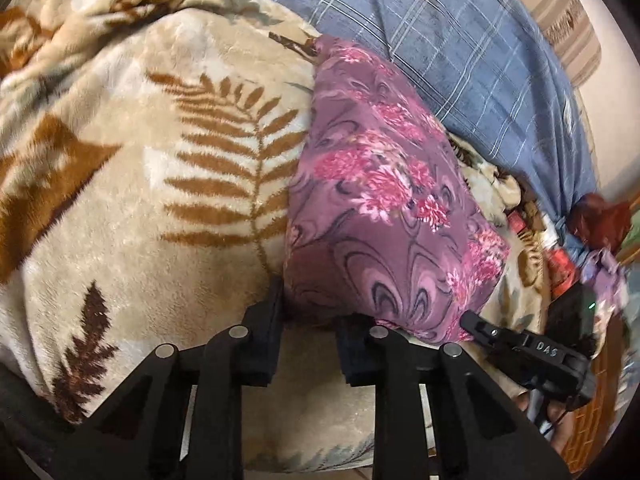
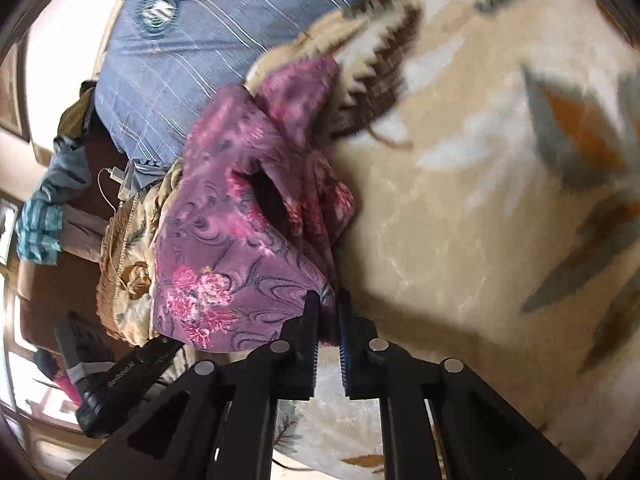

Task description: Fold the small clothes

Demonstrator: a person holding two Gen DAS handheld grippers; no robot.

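A small purple garment with pink flowers lies on a beige blanket with brown fern leaves. In the left wrist view my left gripper is closed on the garment's near edge, with cloth bunched between its fingers. My right gripper pinches the garment's near right corner. In the right wrist view the garment is rumpled, with an opening gaping in its middle. There the right gripper is shut on a gathered corner. The left gripper grips the near left edge.
A blue checked pillow lies behind the garment, also in the right wrist view. Beyond the bed's edge are a white charger cable, a teal cloth and dark furniture. Mixed clutter sits at the blanket's right side.
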